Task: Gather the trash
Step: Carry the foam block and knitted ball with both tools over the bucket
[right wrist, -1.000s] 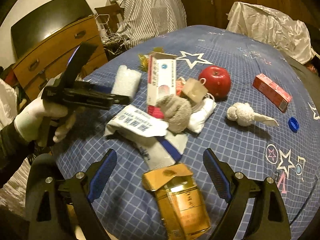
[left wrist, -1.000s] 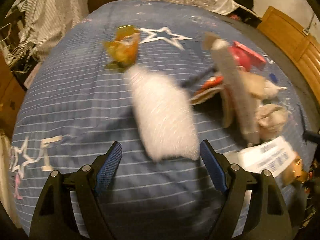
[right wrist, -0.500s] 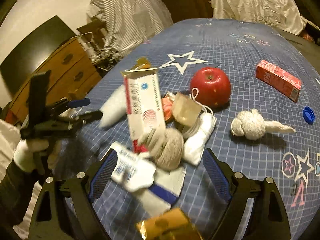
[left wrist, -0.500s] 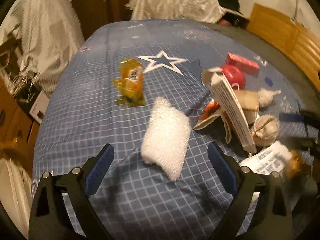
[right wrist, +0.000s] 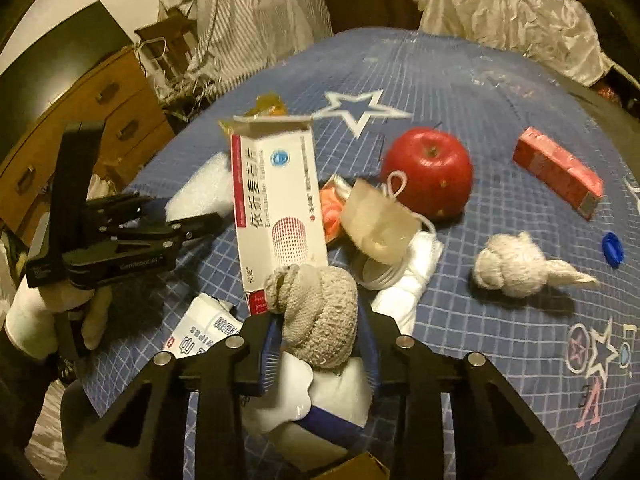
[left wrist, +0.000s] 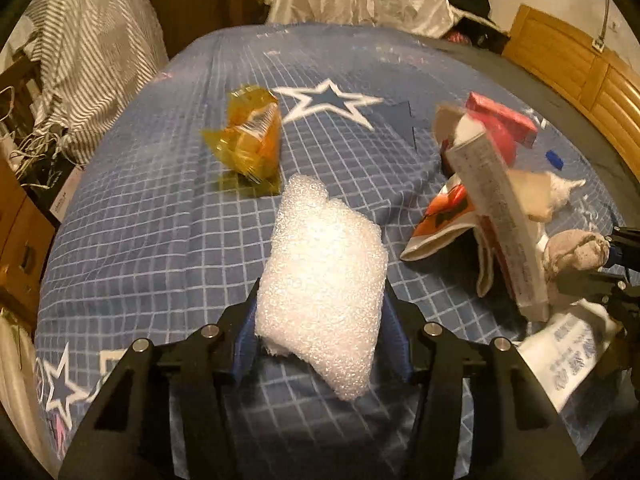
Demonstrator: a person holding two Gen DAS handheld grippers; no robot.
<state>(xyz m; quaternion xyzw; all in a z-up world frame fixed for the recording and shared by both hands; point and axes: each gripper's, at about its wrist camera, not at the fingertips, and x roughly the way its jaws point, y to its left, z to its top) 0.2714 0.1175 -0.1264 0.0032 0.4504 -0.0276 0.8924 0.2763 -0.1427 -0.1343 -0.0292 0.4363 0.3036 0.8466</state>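
Looking at the whole blue checked bedspread [left wrist: 152,240], the biggest worry is that both hands are grabbing at once in a crowded pile, so a lift could drag neighbours along or knock stuff rolling. The white medicine box [right wrist: 278,204] leans right against the grey sock ball [right wrist: 318,316], so pulling the sock up might topple the box onto the red apple [right wrist: 428,172] side or onto the wipes pack [right wrist: 208,330] below. The foam wrap pad [left wrist: 320,276] is squishy and only pinched at its near end, so my guess is it could flop or slip out. As for the grips: the left gripper [left wrist: 320,316] has just been closing and now squeezes the foam pad between its blue pads, about half wide. The right gripper [right wrist: 318,340] has just closed too, narrow, clamped on the sock ball.
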